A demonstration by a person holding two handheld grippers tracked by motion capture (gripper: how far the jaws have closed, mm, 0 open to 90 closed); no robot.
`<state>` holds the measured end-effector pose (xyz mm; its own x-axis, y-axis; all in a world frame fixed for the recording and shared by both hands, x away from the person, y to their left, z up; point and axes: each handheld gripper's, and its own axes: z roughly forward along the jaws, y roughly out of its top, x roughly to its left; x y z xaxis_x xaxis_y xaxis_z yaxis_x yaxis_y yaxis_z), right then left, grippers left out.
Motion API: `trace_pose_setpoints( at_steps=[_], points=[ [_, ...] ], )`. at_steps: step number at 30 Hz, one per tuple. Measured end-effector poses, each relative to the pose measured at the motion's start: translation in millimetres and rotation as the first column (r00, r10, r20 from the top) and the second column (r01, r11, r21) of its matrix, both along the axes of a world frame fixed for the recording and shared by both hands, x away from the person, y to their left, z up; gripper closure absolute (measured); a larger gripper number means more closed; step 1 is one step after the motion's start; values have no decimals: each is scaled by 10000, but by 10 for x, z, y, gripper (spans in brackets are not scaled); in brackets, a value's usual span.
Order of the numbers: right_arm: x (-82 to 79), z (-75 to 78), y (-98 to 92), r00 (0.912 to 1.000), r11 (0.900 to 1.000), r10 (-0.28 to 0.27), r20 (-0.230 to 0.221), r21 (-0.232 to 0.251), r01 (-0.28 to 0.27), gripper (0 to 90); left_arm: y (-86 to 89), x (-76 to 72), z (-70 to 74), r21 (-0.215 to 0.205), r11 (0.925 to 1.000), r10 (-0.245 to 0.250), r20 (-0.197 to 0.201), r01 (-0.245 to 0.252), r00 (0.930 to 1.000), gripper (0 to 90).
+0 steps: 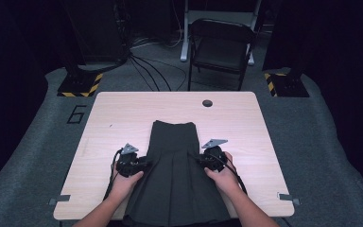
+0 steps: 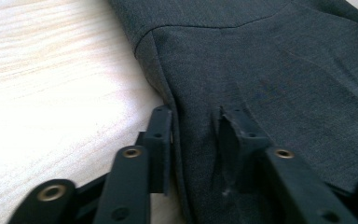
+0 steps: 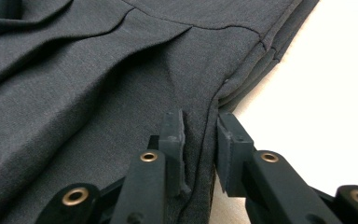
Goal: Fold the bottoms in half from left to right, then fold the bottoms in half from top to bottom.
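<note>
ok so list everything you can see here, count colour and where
skirt: one, dark grey, pleated, flat on the table's near middle, hem hanging over the near edge
table: one, light wood top, centre of the high view
cable hole: one, dark, far side of the table top
folding chair: one, black, on the floor beyond the table
striped bases: two, black and yellow, floor at the far table corners
floor cables: several, black, behind the table
left hand-held gripper: one, black, at the skirt's left edge, jaws apart with the fabric edge between them
right hand-held gripper: one, black, at the skirt's right edge, fabric fold between its jaws
</note>
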<state>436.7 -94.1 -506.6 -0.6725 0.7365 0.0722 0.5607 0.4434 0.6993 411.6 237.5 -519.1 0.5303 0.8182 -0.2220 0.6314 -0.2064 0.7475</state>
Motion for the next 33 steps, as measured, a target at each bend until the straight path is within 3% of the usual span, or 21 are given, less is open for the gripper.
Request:
trace_pose_setpoints(
  at_steps=[5,9,13,19,20,24,28,29,33],
  points=[
    [-4,-8,6,9999,9999,-106,23,26,106,642,-4,15,-11,32,10000,-2,-67,2,10000,497],
    [-15,-5,8,9998,9999,-114,156,-48,115,580,-26,28,-36,78,9999,63,173,-64,9998,404],
    [-21,9,0,9998,10000,-51,180,10,51,518,-47,30,-40,258,9994,-258,350,250,9991,364],
    [-56,41,21,9987,10000,-23,503,36,21,487,-87,39,-46,57,9989,-458,386,456,9982,366],
    [-58,45,26,9981,10000,4,621,47,-7,479,-80,46,-42,89,9975,-709,307,707,9970,388],
    [-72,65,41,9974,9999,25,723,164,-37,453,-93,55,-33,33,9983,-579,151,578,9982,412],
    [-80,89,33,9957,9996,10,925,297,-38,447,-80,72,-23,-371,9982,-469,-163,462,9988,411],
    [-77,95,29,9955,9996,28,950,260,-53,448,-68,75,-17,-463,9968,-660,-306,645,9974,435],
    [-82,100,52,9964,9995,35,852,295,-60,449,-60,78,-2,-541,9967,-624,-300,607,9976,452]
  ],
)
